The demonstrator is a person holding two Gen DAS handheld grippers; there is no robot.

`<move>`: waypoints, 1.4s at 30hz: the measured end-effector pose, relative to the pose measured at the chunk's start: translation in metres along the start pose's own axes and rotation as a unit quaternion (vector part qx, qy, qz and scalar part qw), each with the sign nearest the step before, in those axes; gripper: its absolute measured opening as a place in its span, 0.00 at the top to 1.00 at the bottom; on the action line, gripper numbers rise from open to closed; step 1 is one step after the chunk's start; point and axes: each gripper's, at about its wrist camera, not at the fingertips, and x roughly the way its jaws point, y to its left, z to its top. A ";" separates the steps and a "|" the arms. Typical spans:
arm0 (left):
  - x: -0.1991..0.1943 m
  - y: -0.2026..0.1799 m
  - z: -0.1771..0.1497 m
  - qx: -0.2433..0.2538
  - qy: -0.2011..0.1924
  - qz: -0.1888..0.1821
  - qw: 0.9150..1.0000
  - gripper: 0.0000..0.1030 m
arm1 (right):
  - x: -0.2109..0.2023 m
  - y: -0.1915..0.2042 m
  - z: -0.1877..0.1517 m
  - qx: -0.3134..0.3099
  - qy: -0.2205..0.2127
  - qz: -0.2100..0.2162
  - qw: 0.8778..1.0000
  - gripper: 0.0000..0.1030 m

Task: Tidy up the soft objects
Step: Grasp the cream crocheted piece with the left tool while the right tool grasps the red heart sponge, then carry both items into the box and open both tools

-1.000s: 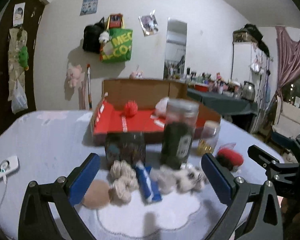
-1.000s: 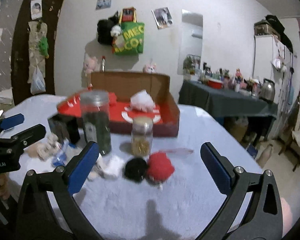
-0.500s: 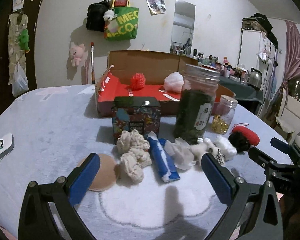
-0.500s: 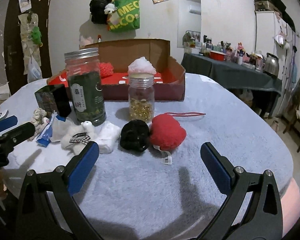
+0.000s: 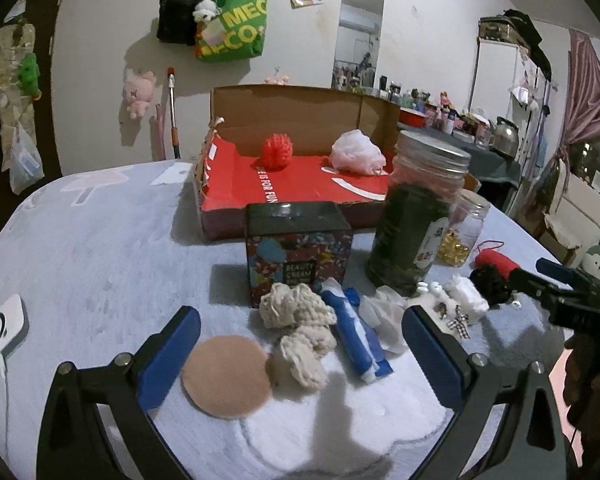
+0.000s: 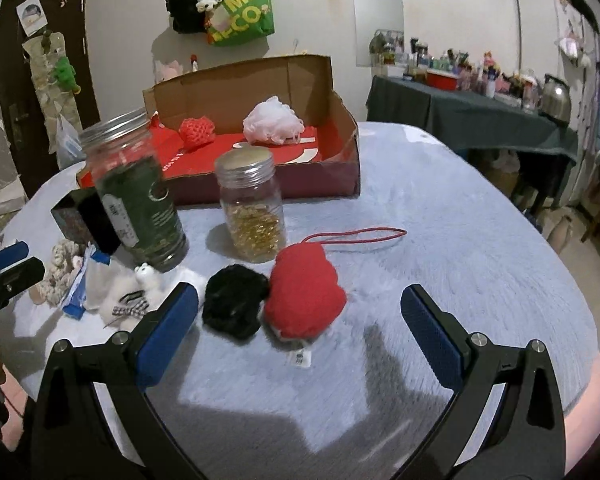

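Observation:
My left gripper [image 5: 300,348] is open just above the table, its fingers spread around a cream knitted bundle [image 5: 300,332], a round tan pad [image 5: 226,376] and a blue tissue pack [image 5: 358,336]. A small white plush [image 5: 456,304] lies to their right. My right gripper [image 6: 300,316] is open and low, with a red plush [image 6: 304,292] and a black fluffy ball [image 6: 234,304] between its fingers. The open cardboard box [image 5: 300,152] with a red floor holds a red knitted ball [image 5: 278,151] and a pale pink puff [image 5: 358,153].
A tall jar of green leaves [image 5: 416,216], a small jar of yellow capsules [image 6: 254,208] and a dark patterned carton [image 5: 298,248] stand between the soft items and the box. A white charger [image 5: 0,328] lies at the table's left edge. A cluttered side table [image 6: 476,108] stands right.
Both grippers have dropped lower and moved forward toward the soft items, which now look larger. The right gripper has closed in on the red plush and black ball. Both stay open.

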 end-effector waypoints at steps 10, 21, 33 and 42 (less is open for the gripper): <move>0.027 0.008 0.007 0.032 0.058 -0.036 0.997 0.48 | 0.029 -0.025 0.017 0.032 0.058 0.038 0.997 0.35; 0.018 0.010 0.010 0.024 0.059 -0.052 0.997 0.79 | 0.002 -0.003 0.022 0.021 0.027 0.110 0.993 0.69; 0.006 -0.017 0.021 0.028 0.034 -0.127 0.991 0.79 | 0.006 0.039 0.019 0.009 0.030 0.191 0.981 0.69; 0.017 -0.031 0.022 0.027 0.038 -0.144 0.989 0.79 | 0.017 0.045 0.019 0.005 0.040 0.200 0.979 0.69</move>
